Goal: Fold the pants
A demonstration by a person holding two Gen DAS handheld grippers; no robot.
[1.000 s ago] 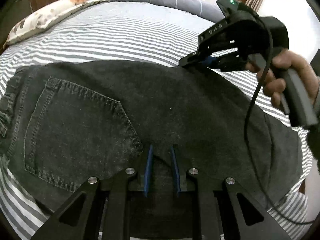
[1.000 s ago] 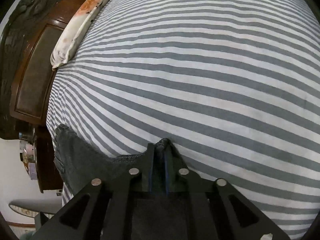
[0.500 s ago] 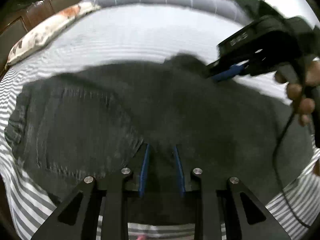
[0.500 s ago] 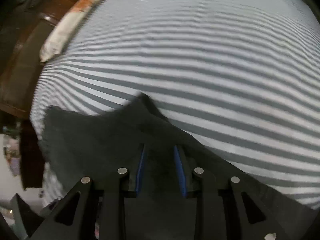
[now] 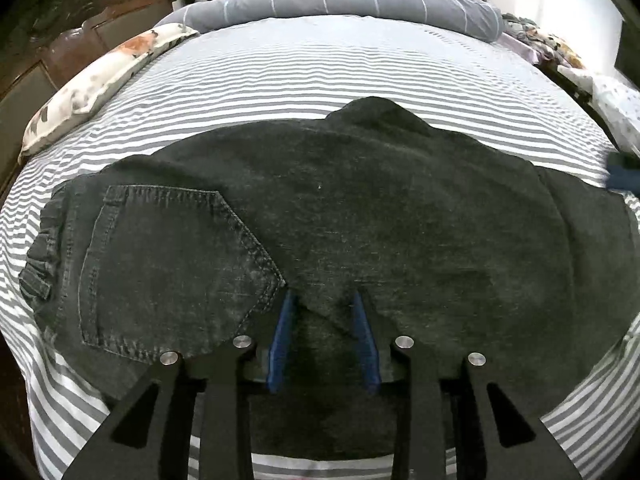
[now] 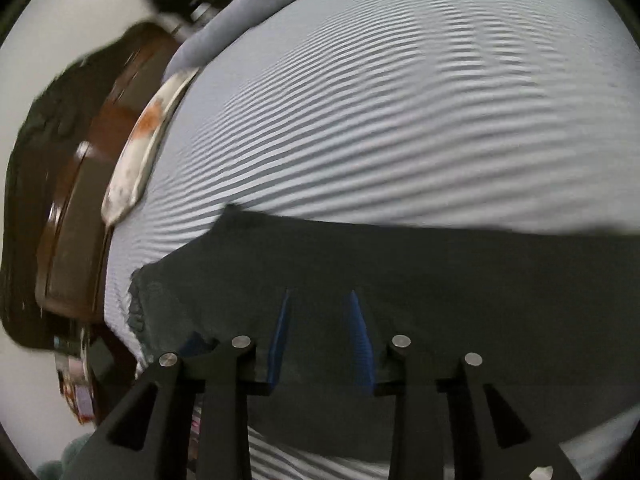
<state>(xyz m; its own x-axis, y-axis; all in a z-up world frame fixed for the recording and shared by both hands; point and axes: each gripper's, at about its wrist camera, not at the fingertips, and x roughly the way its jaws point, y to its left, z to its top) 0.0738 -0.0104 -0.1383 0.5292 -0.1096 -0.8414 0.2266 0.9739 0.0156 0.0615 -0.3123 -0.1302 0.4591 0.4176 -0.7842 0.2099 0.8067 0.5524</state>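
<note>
Dark grey jeans (image 5: 360, 216) lie folded across the striped bed, back pocket (image 5: 172, 264) at the left, waistband at the far left. A small bump of cloth stands at the far edge. My left gripper (image 5: 322, 300) is open, its blue pads above the near fold of the jeans, holding nothing. My right gripper (image 6: 318, 300) is open and empty over the jeans (image 6: 400, 272), seen blurred in the right wrist view. A blurred blue bit of the right gripper shows at the right edge of the left wrist view (image 5: 622, 174).
The striped bed sheet (image 5: 340, 68) stretches beyond the jeans. A floral pillow (image 5: 100, 80) lies at the left by the wooden headboard (image 5: 60, 40). A grey bolster (image 5: 340, 0) lies along the far edge. Clutter lies at the bed's right side (image 5: 560, 48).
The right gripper let go of the jeans' far edge, opened, and drew back to the right, out of the left wrist view. The left gripper opened a little wider.
</note>
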